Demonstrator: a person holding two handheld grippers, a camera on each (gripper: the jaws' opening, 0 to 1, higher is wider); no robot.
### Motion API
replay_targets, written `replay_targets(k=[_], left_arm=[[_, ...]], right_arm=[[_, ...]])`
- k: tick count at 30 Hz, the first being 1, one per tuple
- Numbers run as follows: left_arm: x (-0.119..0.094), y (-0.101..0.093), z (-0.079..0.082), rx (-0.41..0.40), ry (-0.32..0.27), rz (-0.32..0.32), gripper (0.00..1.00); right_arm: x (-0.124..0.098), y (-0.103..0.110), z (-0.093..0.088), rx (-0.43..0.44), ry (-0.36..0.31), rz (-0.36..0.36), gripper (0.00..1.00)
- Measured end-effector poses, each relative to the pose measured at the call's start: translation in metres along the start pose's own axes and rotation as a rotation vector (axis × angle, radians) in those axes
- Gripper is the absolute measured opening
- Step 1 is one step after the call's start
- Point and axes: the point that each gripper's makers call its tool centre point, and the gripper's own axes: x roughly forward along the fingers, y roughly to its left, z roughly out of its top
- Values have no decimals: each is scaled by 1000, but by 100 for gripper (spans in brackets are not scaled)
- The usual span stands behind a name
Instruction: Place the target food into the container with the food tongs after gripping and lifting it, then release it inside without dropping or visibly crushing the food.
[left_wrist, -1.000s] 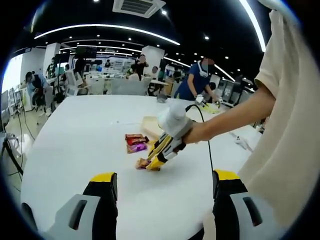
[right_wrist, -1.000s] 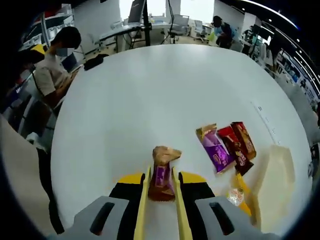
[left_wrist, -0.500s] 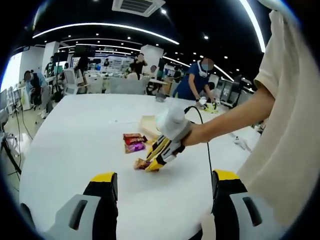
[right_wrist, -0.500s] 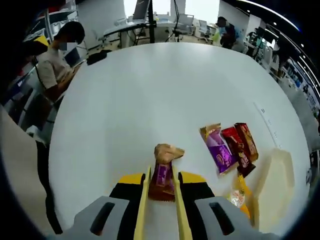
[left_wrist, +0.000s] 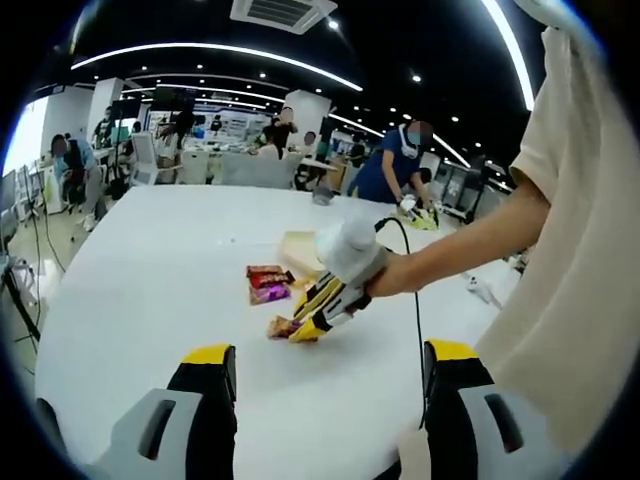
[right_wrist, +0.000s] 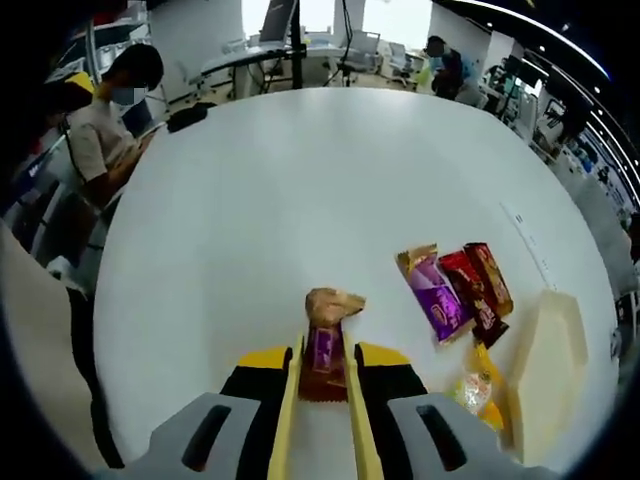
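Ideally the right gripper (right_wrist: 322, 372), pinching yellow tongs (right_wrist: 285, 405) onto the wrapped snack (right_wrist: 324, 345), lifts gently toward the container (right_wrist: 545, 365).

Against the earlier pictures, little differs. In the left gripper view, the right gripper (left_wrist: 300, 330) with its yellow tongs (left_wrist: 318, 312) and the snack packet (left_wrist: 281, 326) clamped in them now sits slightly higher and nearer the three wrapped bars (left_wrist: 267, 284) on the white table (left_wrist: 140, 270) than a second ago, the packet just clear of the tabletop. In the right gripper view, the bars (right_wrist: 456, 292) and the pale container (right_wrist: 545, 362) lie almost where they were relative to the packet (right_wrist: 326, 330), only a slight sway of the camera.
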Motion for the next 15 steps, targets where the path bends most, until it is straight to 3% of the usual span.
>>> replay_targets(k=[15], left_arm=[[2,-2,3,-1,-11,-12,76]], right_arm=[[-11,-1,5,34,-13,30,23]])
